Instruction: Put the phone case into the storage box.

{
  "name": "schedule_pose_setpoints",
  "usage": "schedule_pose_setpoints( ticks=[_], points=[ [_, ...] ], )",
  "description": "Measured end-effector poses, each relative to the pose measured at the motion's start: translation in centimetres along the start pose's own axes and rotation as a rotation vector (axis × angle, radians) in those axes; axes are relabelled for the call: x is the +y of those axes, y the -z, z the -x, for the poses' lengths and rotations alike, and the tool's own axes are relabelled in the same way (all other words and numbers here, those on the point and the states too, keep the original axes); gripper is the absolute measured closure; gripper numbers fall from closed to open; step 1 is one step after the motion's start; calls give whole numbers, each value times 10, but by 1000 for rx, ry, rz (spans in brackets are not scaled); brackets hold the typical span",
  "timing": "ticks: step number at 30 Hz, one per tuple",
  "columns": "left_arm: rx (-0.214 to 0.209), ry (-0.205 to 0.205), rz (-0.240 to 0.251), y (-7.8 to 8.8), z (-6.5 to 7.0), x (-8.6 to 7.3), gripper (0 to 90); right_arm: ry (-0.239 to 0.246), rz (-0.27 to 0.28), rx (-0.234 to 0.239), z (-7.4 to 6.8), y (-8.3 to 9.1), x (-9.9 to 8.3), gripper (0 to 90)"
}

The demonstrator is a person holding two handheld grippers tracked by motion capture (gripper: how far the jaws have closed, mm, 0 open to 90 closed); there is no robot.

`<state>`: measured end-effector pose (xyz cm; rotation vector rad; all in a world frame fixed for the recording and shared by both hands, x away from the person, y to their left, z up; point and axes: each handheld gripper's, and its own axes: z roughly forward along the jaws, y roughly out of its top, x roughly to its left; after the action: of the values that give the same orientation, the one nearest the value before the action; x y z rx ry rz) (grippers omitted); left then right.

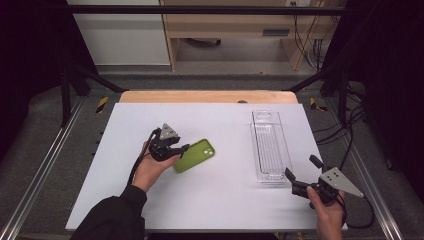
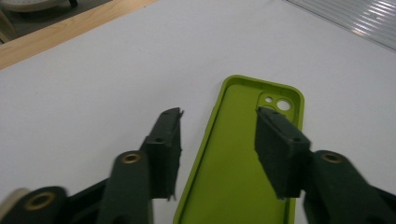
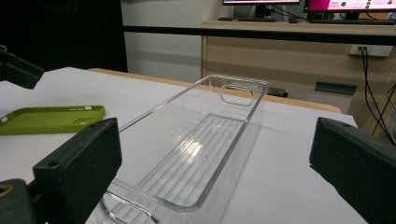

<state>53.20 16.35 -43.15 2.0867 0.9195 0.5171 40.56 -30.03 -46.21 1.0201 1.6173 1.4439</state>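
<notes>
A lime-green phone case [image 1: 195, 155] lies hollow side up on the white table, left of centre. My left gripper [image 1: 181, 150] reaches it from the left, held in a hand. In the left gripper view the case [image 2: 233, 158] has its long left wall between the jaws: one jaw stands on the table outside it, the other over its inside near the camera holes. A gap shows beside the wall, and the left gripper [image 2: 218, 112] is open. My right gripper [image 1: 302, 167] rests wide open at the near right, just below a clear plastic tray [image 1: 256, 145].
In the right gripper view the empty ribbed tray [image 3: 154, 109] stretches away between the wide jaws of the right gripper [image 3: 215, 140], and the green case [image 3: 46, 119] lies far left. A wooden strip [image 1: 207, 96] borders the table's far edge, and metal rails run along both sides.
</notes>
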Motion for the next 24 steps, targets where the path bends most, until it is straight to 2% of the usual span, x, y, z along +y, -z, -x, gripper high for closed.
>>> schedule_pose_setpoints(
  ticks=[1,3,6,9,12,13,18,20,22,24],
  points=[
    [-9,7,-7,-1,0,0,605,0,-4,2,0,0,0,27],
    [-18,8,-16,-2,2,1,684,1,-3,2,1,-1,-1,28],
    [-62,-24,-62,-9,7,1,819,0,-9,3,1,-1,-1,29],
    [-84,-37,-88,-16,10,1,897,-10,0,-3,2,1,-1,29],
    [-91,-42,-100,-21,13,1,900,-23,1,-6,4,1,-2,29],
    [-91,-58,-112,-24,16,2,900,-34,6,-9,4,1,-2,29],
    [-97,-78,-136,-28,20,0,900,-18,7,-1,2,2,-1,29],
    [-105,-91,-153,-32,21,1,900,-28,6,1,2,1,-1,29],
    [-123,-83,-159,-34,22,0,900,-25,4,-5,2,0,-1,30],
    [-133,-98,-171,-35,24,0,900,-23,5,-5,2,1,-1,30]
  ],
)
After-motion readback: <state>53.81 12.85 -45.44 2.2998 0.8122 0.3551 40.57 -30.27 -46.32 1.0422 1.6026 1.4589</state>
